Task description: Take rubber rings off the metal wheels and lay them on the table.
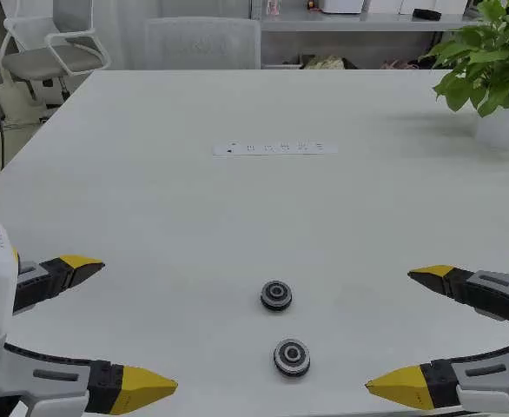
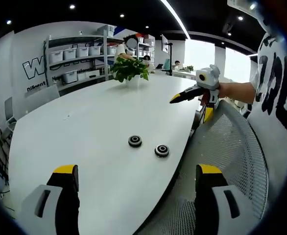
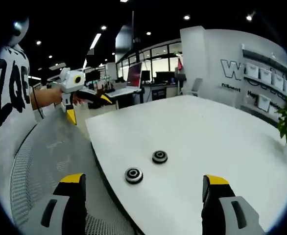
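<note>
Two metal wheels, the farther wheel [image 1: 276,295] and the nearer wheel [image 1: 291,357], lie flat on the white surface [image 1: 237,217], near each other but apart, between the left tongs [image 1: 135,323] and the right tongs [image 1: 390,329]. Both tongs stand wide open, holding nothing, well clear of the wheels. The job looks unstarted — no ring lies loose. Next, one pair would likely pin a wheel while the other pinches its dark rim and peels. The rubber rings [image 1: 305,357] are too small to tell from the metal; the tongs' bodies are cut off at the frame edge.
</note>
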Available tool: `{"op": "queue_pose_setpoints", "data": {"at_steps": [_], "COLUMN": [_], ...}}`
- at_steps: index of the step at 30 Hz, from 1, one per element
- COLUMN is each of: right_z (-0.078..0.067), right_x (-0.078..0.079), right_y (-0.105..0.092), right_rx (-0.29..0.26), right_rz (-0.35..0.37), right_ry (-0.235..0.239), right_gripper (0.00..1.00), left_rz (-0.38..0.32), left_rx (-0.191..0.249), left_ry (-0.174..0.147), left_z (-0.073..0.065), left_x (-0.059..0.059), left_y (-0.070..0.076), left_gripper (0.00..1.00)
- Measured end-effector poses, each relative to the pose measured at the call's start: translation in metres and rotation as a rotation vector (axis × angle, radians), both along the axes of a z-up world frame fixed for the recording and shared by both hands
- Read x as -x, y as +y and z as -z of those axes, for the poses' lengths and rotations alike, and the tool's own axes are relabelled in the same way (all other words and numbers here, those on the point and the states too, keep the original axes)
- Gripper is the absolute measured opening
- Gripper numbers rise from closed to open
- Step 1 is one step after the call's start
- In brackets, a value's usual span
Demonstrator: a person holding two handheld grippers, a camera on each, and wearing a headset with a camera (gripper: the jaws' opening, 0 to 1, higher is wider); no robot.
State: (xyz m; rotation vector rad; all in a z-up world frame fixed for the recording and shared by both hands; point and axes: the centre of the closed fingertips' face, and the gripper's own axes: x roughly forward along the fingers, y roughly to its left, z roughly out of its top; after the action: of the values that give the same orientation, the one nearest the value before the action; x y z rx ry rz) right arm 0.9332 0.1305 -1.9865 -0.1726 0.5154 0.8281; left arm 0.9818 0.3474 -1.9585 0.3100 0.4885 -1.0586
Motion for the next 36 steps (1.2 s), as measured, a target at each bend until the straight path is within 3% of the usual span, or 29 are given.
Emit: {"op": "queue_pose_setpoints", "data": {"at_steps": [21,36], "right_z": [-0.0002,0.0037], "right_x": [-0.0028,-0.0017], "right_y": [0.0005,0.002], "right_rx": [0.001,-0.004], "right_rz": [-0.004,-0.009], "right_ry": [-0.004,0.003], "right_gripper": [0.99,0.99], "left_rz": [-0.004,0.006], "left_rx": [-0.007,-0.018], "left_ry": [-0.009,-0.005], "left_z": [-0.0022,0.0005], "left_x": [-0.0038,-0.0002], "left_y": [0.0041,0.0041], "left_gripper": [0.98,0.97]}}
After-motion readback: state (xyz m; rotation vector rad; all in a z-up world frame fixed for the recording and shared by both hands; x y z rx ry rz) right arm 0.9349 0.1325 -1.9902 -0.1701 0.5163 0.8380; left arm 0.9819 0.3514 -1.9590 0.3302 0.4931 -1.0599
